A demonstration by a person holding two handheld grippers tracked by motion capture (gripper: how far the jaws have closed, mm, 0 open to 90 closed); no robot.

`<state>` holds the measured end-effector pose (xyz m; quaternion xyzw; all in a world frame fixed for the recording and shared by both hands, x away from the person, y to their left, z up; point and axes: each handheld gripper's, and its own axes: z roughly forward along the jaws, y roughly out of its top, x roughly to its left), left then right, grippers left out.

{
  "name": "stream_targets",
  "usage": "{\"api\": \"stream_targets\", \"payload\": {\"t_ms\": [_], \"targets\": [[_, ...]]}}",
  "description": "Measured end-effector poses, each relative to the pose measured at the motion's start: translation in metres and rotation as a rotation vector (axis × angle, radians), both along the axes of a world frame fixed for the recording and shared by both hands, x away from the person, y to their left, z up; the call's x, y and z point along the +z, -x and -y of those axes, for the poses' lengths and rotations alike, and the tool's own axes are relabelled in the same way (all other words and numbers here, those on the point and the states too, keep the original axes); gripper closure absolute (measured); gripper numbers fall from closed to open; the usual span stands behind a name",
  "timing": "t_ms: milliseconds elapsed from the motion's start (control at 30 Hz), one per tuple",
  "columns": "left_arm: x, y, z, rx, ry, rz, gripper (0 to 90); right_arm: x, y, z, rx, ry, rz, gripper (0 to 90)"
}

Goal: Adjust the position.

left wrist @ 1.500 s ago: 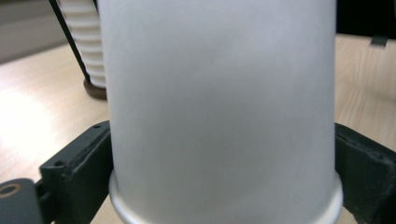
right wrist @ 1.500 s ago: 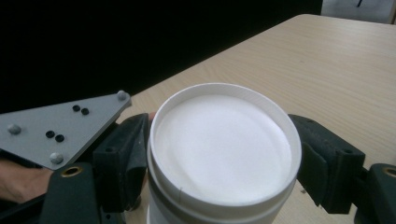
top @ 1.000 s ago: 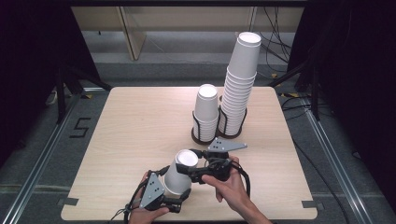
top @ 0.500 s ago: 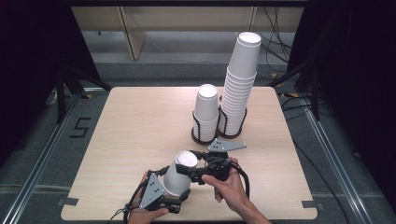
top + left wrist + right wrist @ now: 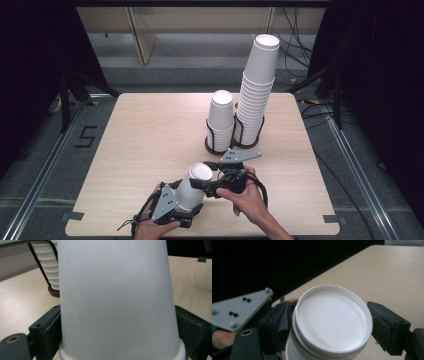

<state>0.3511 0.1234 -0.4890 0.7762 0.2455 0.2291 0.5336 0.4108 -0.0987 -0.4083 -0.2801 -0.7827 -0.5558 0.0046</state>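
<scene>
A tall stack of white cups (image 5: 257,90) and a shorter stack (image 5: 220,120) are seen in black wire holders at the far side of the table (image 5: 140,135). Near the front edge, a white paper cup (image 5: 192,186) is held bottom-up. The left gripper (image 5: 172,205) has just been closing, and its jaws are pressed against the cup's wide rim end. The right gripper (image 5: 210,182) is set about the cup's base; in the right gripper view a gap remains beside the right-hand jaw, so its contact cannot be told. The cup's mouth is cut off from view.
</scene>
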Motion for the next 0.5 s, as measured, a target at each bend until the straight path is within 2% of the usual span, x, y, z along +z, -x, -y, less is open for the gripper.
{"api": "stream_targets", "payload": {"t_ms": [33, 67, 100, 167, 200, 233, 300, 333, 500], "targets": [[0.001, -0.001, -0.002, -0.010, -0.014, -0.010, 9.6, 0.003, 0.000, 0.003, 0.014, 0.025, 0.007, 20.1], [0.001, -0.001, -0.002, -0.010, -0.014, -0.010, 9.7, 0.003, 0.000, 0.003, 0.014, 0.025, 0.007, 20.1], [0.001, -0.001, -0.003, -0.014, -0.031, -0.016, 9.7, 0.004, 0.001, 0.004, 0.022, 0.038, -0.010, 19.0], [0.002, -0.002, -0.006, -0.020, -0.043, -0.024, 10.3, 0.006, -0.001, 0.006, 0.038, 0.053, 0.027, 18.1], [0.003, -0.002, -0.007, -0.030, -0.061, -0.035, 10.5, 0.007, -0.001, 0.007, 0.049, 0.061, 0.022, 17.8], [0.002, -0.002, -0.007, -0.032, -0.069, -0.029, 10.7, 0.009, 0.000, 0.008, 0.059, 0.075, 0.031, 17.8], [0.003, -0.003, -0.008, -0.050, -0.097, -0.053, 10.8, 0.011, 0.001, 0.009, 0.067, 0.089, 0.057, 17.8], [0.003, -0.003, -0.008, -0.051, -0.112, -0.044, 10.9, 0.012, 0.001, 0.010, 0.071, 0.099, 0.058, 17.7], [0.005, -0.002, -0.009, -0.083, -0.173, -0.064, 10.9, 0.018, 0.005, 0.014, 0.075, 0.138, 0.078, 17.9]]}}
